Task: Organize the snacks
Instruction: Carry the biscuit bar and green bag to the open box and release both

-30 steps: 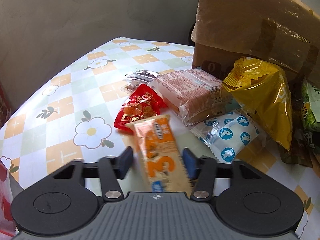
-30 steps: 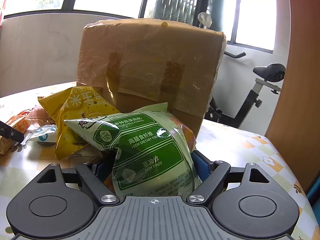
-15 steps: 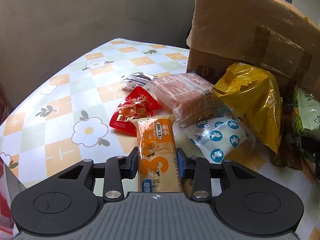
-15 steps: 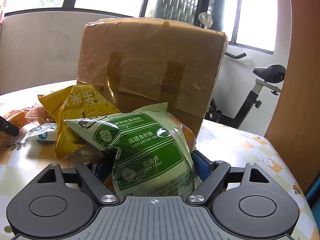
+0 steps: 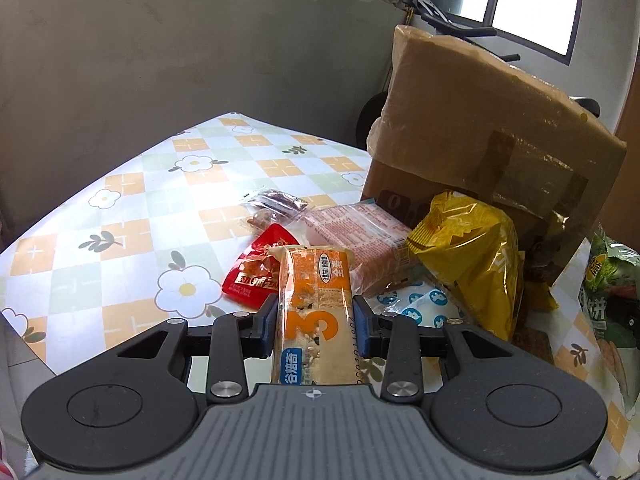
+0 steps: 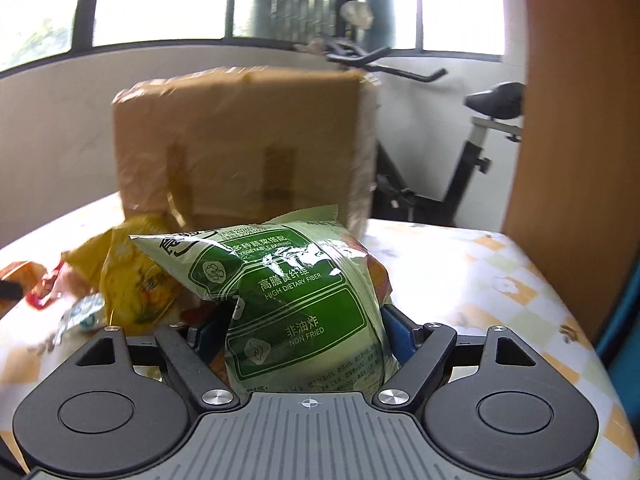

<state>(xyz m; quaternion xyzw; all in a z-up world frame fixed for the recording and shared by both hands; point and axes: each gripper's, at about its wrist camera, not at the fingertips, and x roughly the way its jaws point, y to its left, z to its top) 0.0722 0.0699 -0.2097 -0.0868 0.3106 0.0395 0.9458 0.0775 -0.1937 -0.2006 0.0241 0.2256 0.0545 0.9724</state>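
Observation:
My left gripper (image 5: 315, 316) is shut on an orange snack bar (image 5: 316, 292), its blue pads pressing both long edges, and holds it above the table. Behind the bar lie a red packet (image 5: 252, 272), a pink wrapped pack (image 5: 360, 236), a white packet with blue dots (image 5: 416, 308) and a yellow bag (image 5: 468, 264). My right gripper (image 6: 300, 328) grips a puffy green bag (image 6: 288, 288); its jaws are closing and squeeze the bag's sides. The same green bag (image 5: 612, 288) shows at the right edge of the left wrist view.
A taped cardboard box (image 5: 480, 140) stands at the back of the flower-patterned tablecloth (image 5: 120, 220), just behind the snacks. A small clear packet (image 5: 276, 204) lies left of the box. An exercise bike (image 6: 480, 140) and a wooden panel (image 6: 580, 120) stand beyond the table.
The left jaws closed onto the orange bar and lifted it off the table. The right gripper rose with the green bag and squeezed it tighter; the box now sits lower in its view.

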